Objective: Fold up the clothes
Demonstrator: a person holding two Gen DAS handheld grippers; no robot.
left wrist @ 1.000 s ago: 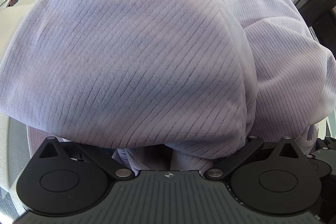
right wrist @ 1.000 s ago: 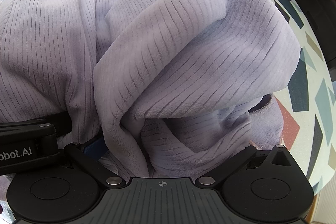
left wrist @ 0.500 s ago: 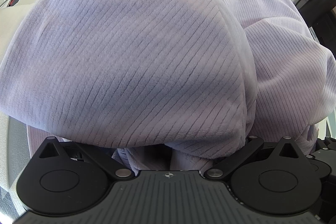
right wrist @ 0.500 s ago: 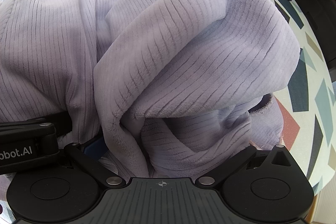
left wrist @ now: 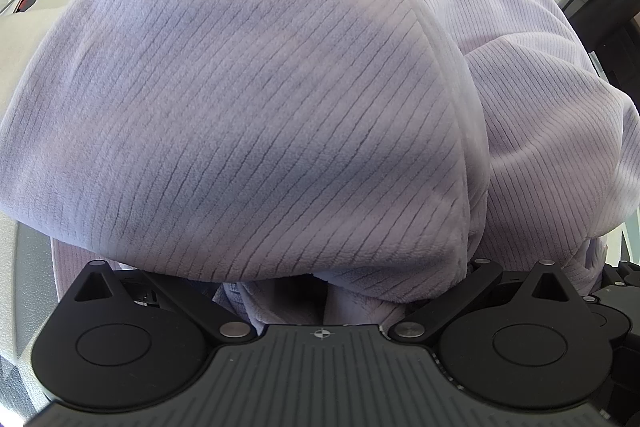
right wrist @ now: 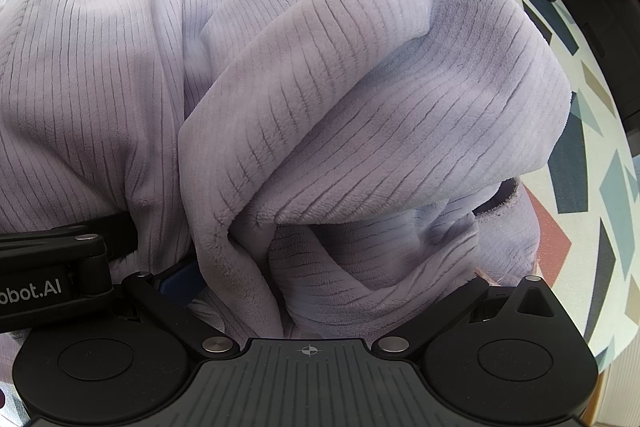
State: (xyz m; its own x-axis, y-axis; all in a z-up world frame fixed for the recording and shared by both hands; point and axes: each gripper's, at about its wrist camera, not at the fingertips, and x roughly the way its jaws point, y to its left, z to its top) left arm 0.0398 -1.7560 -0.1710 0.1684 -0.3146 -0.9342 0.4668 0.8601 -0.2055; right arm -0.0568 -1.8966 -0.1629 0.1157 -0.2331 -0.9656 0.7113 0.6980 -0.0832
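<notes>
Nothing has moved since the earlier frames: lilac ribbed garment (left wrist: 248, 115) remains bunched on the patterned tabletop (right wrist: 600, 187), draped over both grippers, hiding jaw state; folding appears barely started.

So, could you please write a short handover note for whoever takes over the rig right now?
Left gripper: fingers buried under the lilac ribbed garment; whether it is open or shut cannot be told.
Right gripper: the same, its fingertips hidden in the folds of the cloth.
Both grippers sit close together at the near edge, the left one's body showing in the right wrist view.
The garment lies bunched in a mound on the patterned table, draped over both grippers.
Done: no neat fold visible yet.
Left: spread it flat, then fold.
</notes>
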